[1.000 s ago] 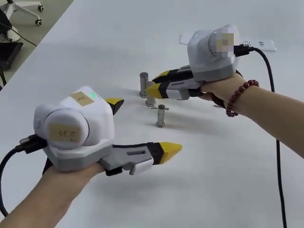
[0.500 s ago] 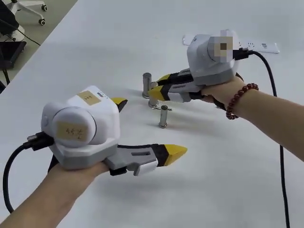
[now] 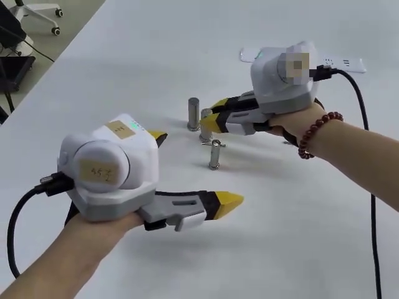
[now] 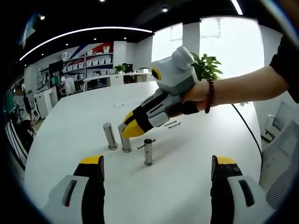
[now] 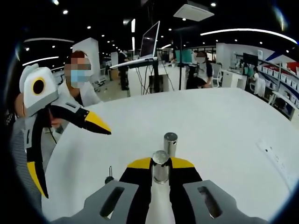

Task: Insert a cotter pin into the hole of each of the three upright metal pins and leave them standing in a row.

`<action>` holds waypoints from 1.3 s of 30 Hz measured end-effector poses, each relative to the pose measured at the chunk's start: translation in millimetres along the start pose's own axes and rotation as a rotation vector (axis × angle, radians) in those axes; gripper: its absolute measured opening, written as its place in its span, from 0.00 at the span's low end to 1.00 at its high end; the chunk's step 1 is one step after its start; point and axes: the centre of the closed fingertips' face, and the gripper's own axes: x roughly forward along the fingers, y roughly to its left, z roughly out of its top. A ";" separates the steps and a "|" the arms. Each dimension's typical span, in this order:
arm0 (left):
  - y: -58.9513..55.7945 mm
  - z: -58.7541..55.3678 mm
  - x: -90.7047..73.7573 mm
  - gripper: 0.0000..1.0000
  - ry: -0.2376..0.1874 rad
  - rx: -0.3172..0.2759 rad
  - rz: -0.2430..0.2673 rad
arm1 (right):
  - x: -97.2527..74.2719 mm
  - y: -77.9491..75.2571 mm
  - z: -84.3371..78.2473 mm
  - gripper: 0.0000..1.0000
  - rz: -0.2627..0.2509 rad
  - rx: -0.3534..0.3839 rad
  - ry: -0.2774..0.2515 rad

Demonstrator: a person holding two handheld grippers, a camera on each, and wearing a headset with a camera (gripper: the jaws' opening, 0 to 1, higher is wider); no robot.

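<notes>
Three upright metal pins stand in a short row on the white table (image 3: 124,68). The far pin (image 3: 193,113) (image 5: 170,140) is bare. My right gripper (image 3: 212,116) (image 5: 160,164) is shut on the middle pin (image 3: 205,126) (image 5: 160,171) (image 4: 124,138), its yellow tips on either side of it. The near pin (image 3: 214,154) (image 4: 148,152) has a cotter pin (image 3: 217,143) through its top hole. My left gripper (image 3: 192,167) (image 4: 156,163) hovers open and holds nothing, a short way in front of the row.
Loose cotter pins (image 4: 173,124) lie on the table behind the right hand. A white power strip (image 3: 340,61) sits at the far right. Cables trail from both grippers. Office chairs stand off the table's left edge.
The right gripper has stayed at the middle pin, shifting only slightly. The left gripper has drifted a little to the right. The head camera has also moved slightly.
</notes>
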 end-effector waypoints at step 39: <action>-6.1 4.9 2.8 0.95 -0.004 0.036 -0.017 | -92.9 22.7 -35.3 0.07 -0.074 0.000 0.030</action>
